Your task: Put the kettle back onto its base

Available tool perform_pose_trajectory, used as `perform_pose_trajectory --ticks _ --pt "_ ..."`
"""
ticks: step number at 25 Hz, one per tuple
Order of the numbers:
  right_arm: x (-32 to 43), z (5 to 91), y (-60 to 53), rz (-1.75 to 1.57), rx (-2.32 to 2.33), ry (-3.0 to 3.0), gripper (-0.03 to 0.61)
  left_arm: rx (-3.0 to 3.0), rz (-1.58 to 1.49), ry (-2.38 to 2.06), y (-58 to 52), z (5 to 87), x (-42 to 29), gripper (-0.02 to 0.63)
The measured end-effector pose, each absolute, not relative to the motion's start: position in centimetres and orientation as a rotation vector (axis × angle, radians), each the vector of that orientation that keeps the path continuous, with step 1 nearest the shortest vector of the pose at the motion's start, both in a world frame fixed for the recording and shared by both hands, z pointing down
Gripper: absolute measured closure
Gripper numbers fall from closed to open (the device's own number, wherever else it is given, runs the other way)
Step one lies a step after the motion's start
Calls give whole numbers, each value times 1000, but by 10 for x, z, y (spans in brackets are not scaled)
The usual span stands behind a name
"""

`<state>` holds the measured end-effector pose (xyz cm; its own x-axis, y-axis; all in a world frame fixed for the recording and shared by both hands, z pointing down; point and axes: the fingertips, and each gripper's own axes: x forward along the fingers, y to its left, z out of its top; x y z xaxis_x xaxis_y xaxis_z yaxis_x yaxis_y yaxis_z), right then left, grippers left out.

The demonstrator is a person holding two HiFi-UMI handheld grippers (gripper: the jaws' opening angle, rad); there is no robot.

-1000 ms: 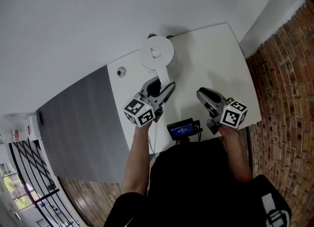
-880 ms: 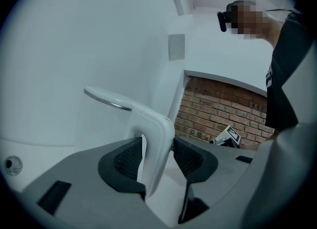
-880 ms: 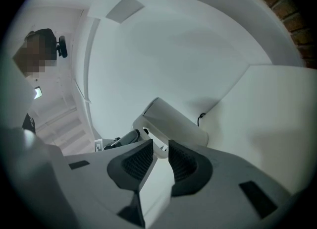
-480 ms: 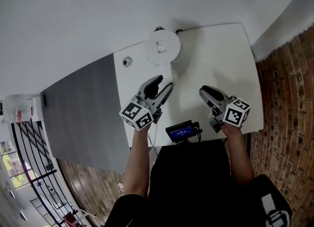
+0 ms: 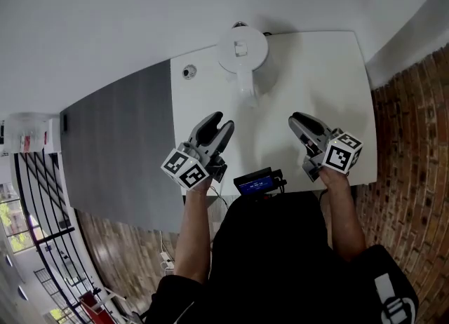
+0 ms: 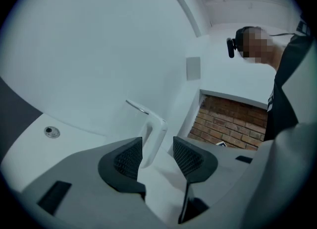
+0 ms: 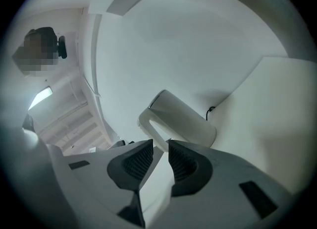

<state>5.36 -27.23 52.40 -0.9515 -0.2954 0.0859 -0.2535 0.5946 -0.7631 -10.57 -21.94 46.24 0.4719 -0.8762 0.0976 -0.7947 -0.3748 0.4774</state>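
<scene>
The white kettle (image 5: 242,50) stands upright at the table's far edge, its handle (image 5: 246,91) turned toward me. Its base does not show apart from the body; a dark cord (image 7: 210,109) runs out behind it. My left gripper (image 5: 219,122) hovers over the table short of the handle, open, with nothing between its pads. In the left gripper view the handle (image 6: 154,133) rises just beyond that gripper (image 6: 157,151). My right gripper (image 5: 299,119) is off to the right of the kettle (image 7: 181,119); a narrow gap shows between its jaws (image 7: 159,156), and nothing is in it.
The white table (image 5: 316,77) carries a small round grommet (image 5: 188,71) at its far left. A black device with a blue screen (image 5: 258,184) sits at the near edge. A grey surface (image 5: 119,147) lies left of the table and a brick one (image 5: 414,140) to its right.
My left gripper has drawn back from the kettle's handle toward me, still open. The kettle stayed in place. The right gripper has barely moved.
</scene>
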Motion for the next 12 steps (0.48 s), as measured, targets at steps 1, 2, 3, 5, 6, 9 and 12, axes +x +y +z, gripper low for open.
perform_pose_trajectory --ticks 1,2,3,5,6,9,12 --pt "55 522 -269 -1297 -487 2761 479 2251 -259 -1384 -211 463 -109 420" --pt "56 520 -265 -1285 -499 2762 479 2244 -279 -1376 -203 464 -112 420" --pt "58 518 -260 -1273 -513 2763 479 2240 -298 -1366 -194 464 -114 420" --pt "60 515 -248 -1253 -540 2764 479 2236 -335 -1343 -177 465 -116 420" --pt "60 514 -240 -1246 -555 2766 479 2235 -354 -1331 -167 465 -117 420" --pt "57 509 -208 -1231 -591 2775 479 2236 -415 -1294 -136 466 -120 420" --pt "57 503 -170 -1227 -627 2761 479 2218 -541 -1251 -106 465 -127 420"
